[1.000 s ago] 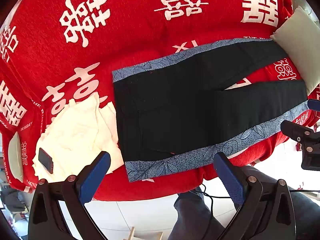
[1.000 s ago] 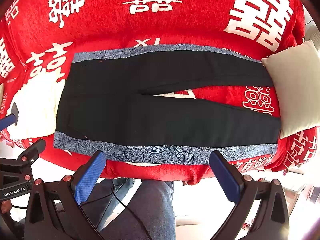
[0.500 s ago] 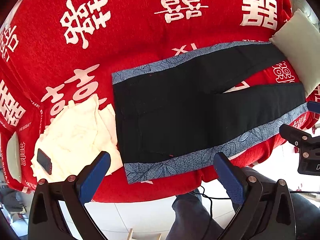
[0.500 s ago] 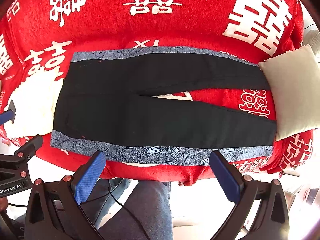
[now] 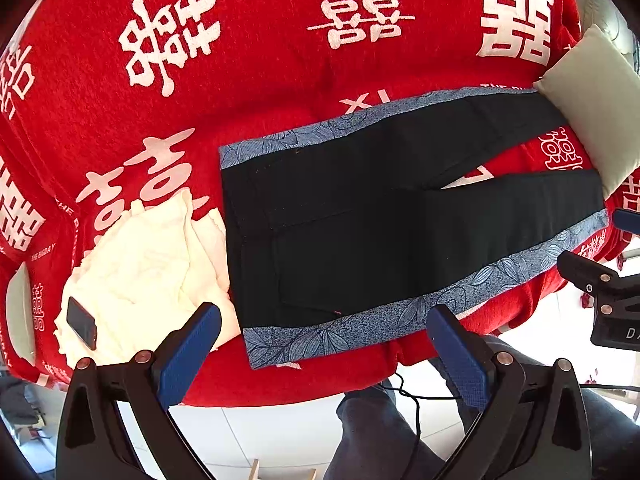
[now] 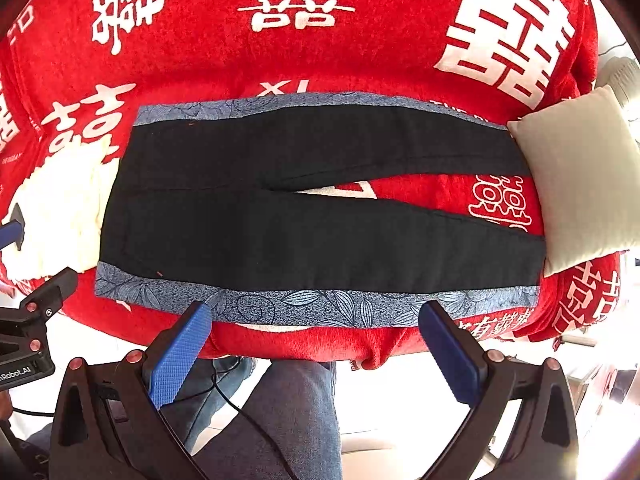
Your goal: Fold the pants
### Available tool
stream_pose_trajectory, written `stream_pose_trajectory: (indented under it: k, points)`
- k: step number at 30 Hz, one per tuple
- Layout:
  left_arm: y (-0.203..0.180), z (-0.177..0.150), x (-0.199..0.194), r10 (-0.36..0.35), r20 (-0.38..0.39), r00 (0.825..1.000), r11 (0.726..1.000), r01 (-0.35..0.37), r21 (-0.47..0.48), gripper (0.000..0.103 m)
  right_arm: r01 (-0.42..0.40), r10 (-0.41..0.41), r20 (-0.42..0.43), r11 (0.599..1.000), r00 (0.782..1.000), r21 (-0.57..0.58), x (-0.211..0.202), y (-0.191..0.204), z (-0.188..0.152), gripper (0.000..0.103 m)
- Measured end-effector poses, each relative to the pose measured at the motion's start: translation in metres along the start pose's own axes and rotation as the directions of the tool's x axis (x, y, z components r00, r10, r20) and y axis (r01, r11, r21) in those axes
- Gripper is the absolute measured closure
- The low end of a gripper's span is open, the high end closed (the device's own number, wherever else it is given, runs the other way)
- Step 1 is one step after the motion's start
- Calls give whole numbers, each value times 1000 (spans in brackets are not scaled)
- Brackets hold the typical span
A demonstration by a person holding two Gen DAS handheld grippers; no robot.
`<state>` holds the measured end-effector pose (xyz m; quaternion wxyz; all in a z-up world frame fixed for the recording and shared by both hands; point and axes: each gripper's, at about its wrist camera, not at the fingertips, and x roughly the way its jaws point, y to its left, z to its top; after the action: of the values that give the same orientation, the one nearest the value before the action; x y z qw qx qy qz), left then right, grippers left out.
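Black pants [image 5: 360, 216] with blue floral side stripes lie flat and spread on a red blanket [image 5: 256, 80], waist to the left, legs parted to the right; they also show in the right wrist view [image 6: 304, 216]. My left gripper [image 5: 324, 344] is open and empty, just above the near stripe at the waist end. My right gripper [image 6: 316, 336] is open and empty, at the near stripe around mid-leg. The right gripper's body shows in the left wrist view [image 5: 608, 292].
A crumpled white cloth [image 5: 144, 272] with a black phone [image 5: 82, 328] on it lies left of the waist. A pale cushion [image 6: 580, 176] sits at the leg ends. White tiled floor [image 5: 272, 436] and the person's jeans-clad legs [image 6: 292, 412] lie below the blanket's edge.
Both grippers have moved slightly forward toward the pants' near edge; both stay open. The pants have not moved.
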<state>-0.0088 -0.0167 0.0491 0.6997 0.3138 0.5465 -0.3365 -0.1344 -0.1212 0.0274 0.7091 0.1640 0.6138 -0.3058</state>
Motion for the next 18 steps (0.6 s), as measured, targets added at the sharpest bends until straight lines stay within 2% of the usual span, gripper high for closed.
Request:
stream_pose_trajectory:
  k: [11,18]
  points:
    - [11,-8,1,-20,6,1000,1000,19,16,0,14,-14,-7,999,1000,33,3,11,-10,0]
    - [19,-17,14,-54,-41,998,998,54,-14,0,24,-21,-41,998,999,53,12,19,-20,0]
